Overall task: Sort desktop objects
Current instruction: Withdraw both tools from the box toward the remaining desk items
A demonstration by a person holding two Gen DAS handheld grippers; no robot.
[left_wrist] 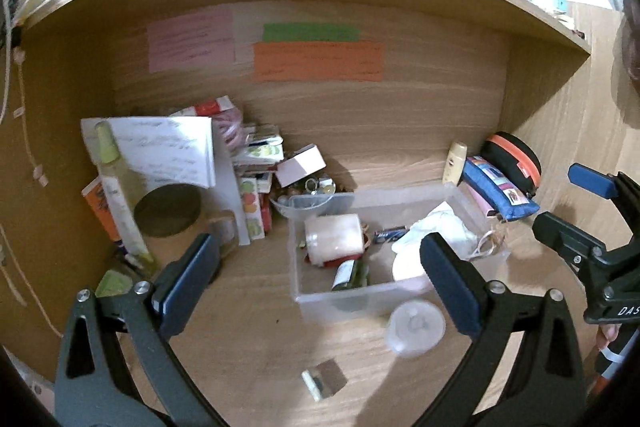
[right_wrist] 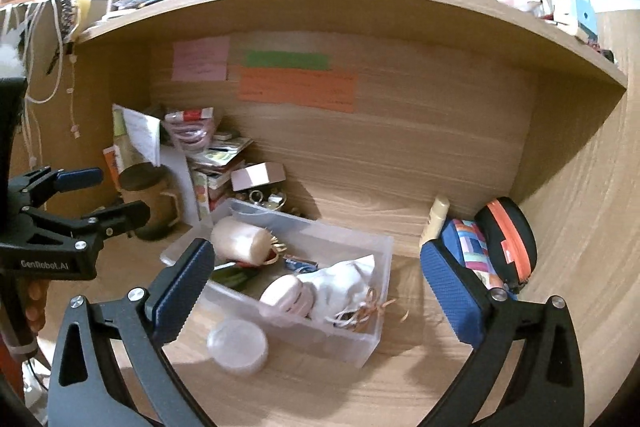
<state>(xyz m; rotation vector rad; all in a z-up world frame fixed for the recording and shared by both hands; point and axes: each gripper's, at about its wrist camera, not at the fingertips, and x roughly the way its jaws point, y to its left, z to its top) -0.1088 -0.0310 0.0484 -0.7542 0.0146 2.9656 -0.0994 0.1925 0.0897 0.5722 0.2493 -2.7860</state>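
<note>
A clear plastic bin (left_wrist: 332,301) (right_wrist: 372,343) stands on the wooden desk and holds a white candle (left_wrist: 334,239) (right_wrist: 240,241), a white cloth pouch (left_wrist: 444,227) (right_wrist: 344,279), a pink round thing (right_wrist: 286,297) and a small dark bottle (left_wrist: 348,273). A clear round lid (left_wrist: 414,325) (right_wrist: 238,345) lies just in front of the bin. My left gripper (left_wrist: 318,283) (right_wrist: 108,195) hangs open short of the bin, with nothing held. My right gripper (right_wrist: 318,287) (left_wrist: 568,205) is open too, to the right of the left one, and holds nothing.
At the back right lie a blue pencil case (left_wrist: 500,187) (right_wrist: 476,251), a black and orange round case (left_wrist: 516,159) (right_wrist: 508,239) and a cream tube (left_wrist: 456,163) (right_wrist: 436,219). The back left corner holds papers (left_wrist: 168,151), boxes and a brown mug (left_wrist: 168,211). A small shiny square (left_wrist: 324,379) lies near the front. A shelf hangs overhead.
</note>
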